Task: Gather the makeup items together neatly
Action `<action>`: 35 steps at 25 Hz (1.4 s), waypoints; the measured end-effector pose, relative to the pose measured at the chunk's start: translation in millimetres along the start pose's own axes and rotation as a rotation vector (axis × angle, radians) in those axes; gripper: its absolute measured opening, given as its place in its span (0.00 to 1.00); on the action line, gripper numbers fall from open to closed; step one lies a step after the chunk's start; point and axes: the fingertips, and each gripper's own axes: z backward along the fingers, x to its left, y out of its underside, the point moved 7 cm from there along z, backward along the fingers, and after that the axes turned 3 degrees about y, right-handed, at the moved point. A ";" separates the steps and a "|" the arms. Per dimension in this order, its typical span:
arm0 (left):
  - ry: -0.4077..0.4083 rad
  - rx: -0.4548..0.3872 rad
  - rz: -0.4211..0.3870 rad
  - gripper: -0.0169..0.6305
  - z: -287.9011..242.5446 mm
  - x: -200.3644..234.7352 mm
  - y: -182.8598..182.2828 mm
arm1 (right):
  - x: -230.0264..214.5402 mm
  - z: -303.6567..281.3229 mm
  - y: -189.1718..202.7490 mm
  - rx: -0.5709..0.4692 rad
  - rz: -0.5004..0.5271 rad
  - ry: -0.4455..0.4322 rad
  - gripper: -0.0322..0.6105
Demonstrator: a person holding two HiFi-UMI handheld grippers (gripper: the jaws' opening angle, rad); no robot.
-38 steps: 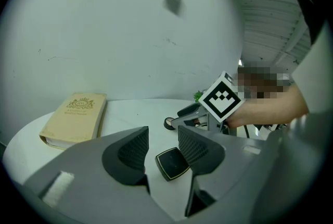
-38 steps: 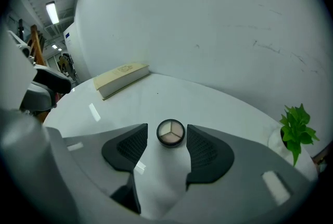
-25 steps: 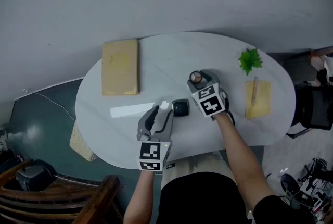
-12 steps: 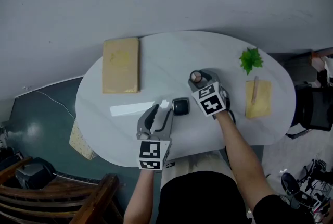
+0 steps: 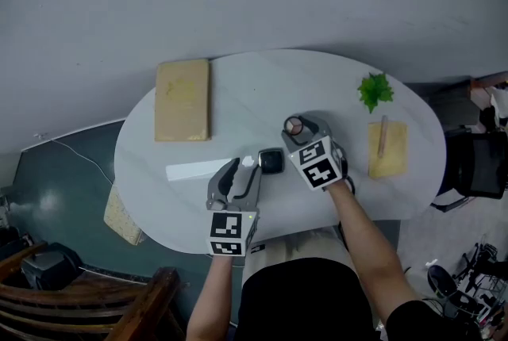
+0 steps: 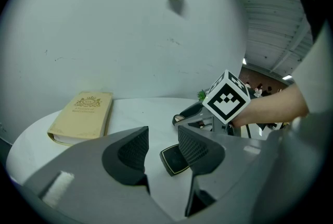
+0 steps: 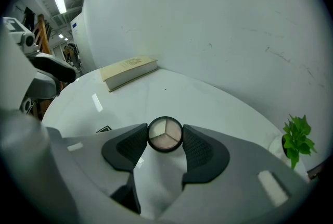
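Carrying the round compact (image 7: 165, 133) across to its partner is the step in hand, judging by how things lie: the right gripper (image 7: 165, 140) pinches that small pan of three pale shades by its rim, one pad on either side, over the middle of the white table (image 5: 238, 93). The black square compact (image 5: 271, 162) lies flat on the tabletop a little nearer the person. The left gripper (image 6: 161, 140) waits with its tongs spread and nothing in them, the square compact just beyond its right jaw. To do this well, the pinch should stay firm but level, since a round rim can swivel or slip between flat pads. The pan ought to come down face up, right beside the square one without knocking it askew, and be let go only once it rests on the surface. The left gripper could steady the square compact if it starts to slide. The book (image 5: 183, 100), the green sprig (image 5: 375, 90) and the yellowish pad (image 5: 386, 149) sit well apart and are no hindrance. Compared with a second ago, the right gripper has drawn the round compact closer to the square one and seems to have risen slightly, its marker cube looming a touch larger in the head view. The left gripper and the square compact have not shifted.
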 end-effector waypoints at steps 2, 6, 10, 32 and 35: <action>0.004 -0.005 -0.005 0.30 0.8 -1.6 -2.2 | 2.5 6.1 1.7 -0.002 -0.008 -0.001 0.40; 0.008 -0.012 -0.011 0.30 2.8 -2.7 -5.7 | 9.5 16.8 8.6 0.002 -0.016 -0.004 0.40; 0.015 -0.015 -0.019 0.30 4.2 -4.4 -7.2 | 17.4 23.5 21.2 0.012 -0.025 -0.004 0.40; 0.032 0.005 -0.049 0.30 5.8 -11.4 -3.7 | 42.0 26.9 71.2 0.065 -0.062 0.002 0.40; 0.030 0.007 -0.048 0.30 6.2 -12.0 -2.3 | 43.4 24.7 73.8 0.068 -0.059 0.000 0.40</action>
